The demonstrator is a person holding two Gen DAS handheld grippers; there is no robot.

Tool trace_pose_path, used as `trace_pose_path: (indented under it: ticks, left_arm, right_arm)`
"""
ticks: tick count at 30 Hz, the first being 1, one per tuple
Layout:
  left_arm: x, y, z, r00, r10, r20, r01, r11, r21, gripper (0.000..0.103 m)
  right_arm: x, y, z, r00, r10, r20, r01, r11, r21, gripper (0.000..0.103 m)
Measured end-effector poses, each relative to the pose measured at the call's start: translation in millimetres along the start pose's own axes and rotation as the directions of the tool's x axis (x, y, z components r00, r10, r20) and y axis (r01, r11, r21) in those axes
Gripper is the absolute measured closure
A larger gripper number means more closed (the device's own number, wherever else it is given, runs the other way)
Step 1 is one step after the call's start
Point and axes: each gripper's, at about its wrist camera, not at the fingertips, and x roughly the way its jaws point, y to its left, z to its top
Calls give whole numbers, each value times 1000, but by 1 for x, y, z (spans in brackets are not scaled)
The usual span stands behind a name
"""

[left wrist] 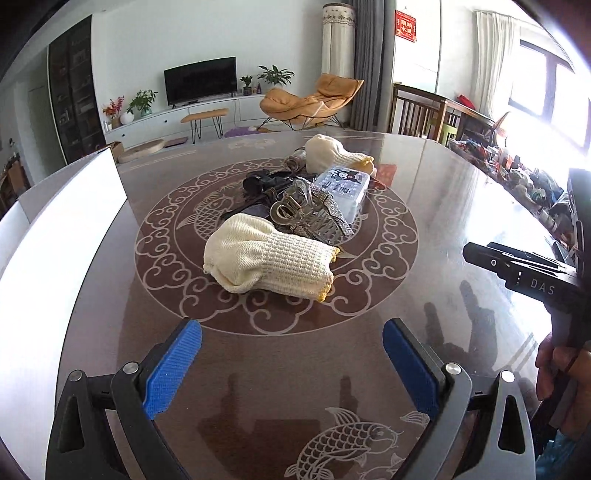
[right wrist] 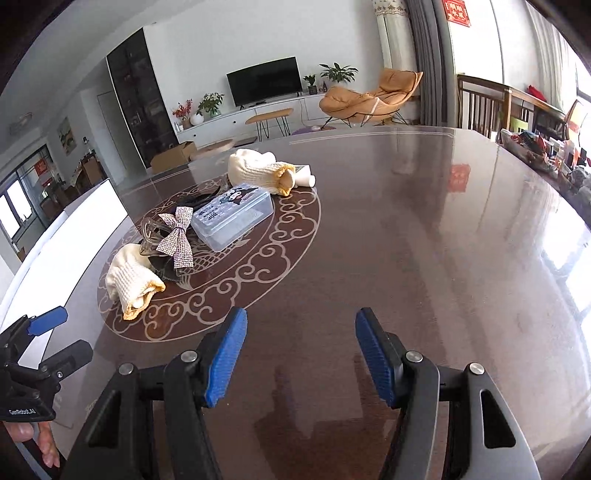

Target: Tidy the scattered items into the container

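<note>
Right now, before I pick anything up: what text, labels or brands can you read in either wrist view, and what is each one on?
"DAS": on the right gripper, as the left wrist view shows it; the rest is cut off.
"GenRobot.AI": on the left gripper body, in the right wrist view.
"BDP": on the clear plastic box label; smaller print beneath is unreadable.
Red wall sign: gold characters, too blurred to read.
Nothing legible elsewhere.

Bare table (right wrist: 424, 240) right of item pile (right wrist: 207, 229) — open passage; white container (right wrist: 92, 218) walls off left edge.
</note>
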Motion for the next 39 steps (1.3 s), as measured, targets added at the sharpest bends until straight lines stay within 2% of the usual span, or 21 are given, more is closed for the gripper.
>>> trace_pose_path:
  ticks: [6, 17, 24, 27, 30, 32, 36, 39]
  left_arm:
    - [12, -1, -5, 999, -35, 4, 35, 999, 15, 3]
    - [16, 6, -5, 996, -86, -2, 85, 996, -33, 3]
    - [24, 24, -7, 994, -104, -38, 97, 985, -143, 3]
    - [28, 37, -9, 990, -130, -51, 117, 970, -215, 3]
    - [25, 45, -12, 988, -155, -26, 143, 956, -258, 3]
    - [26, 44, -12, 988, -148, -32, 136, 958, -253, 3]
    - [29, 29, -5, 991, -113, -77, 97, 978, -184, 3]
    - [19, 23, 9, 997, -73, -36, 65, 983, -173, 3]
  right_arm:
    - [11, 4, -8, 999, 19, -26, -19, 1000, -9, 41]
    - [17, -15, -6, 995, 86, -53, -80, 991, 111, 40]
    - [15, -16, -4, 994, 95, -52, -89, 989, 119, 40]
    - [15, -19, -5, 993, 112, -46, -105, 985, 134, 39]
    - [15, -21, -5, 991, 125, -41, -118, 982, 145, 39]
    - [15, -22, -5, 990, 132, -39, -125, 981, 151, 39]
    - [16, -24, -4, 989, 145, -34, -138, 977, 163, 39]
    - [16, -25, -4, 988, 153, -31, -146, 975, 170, 39]
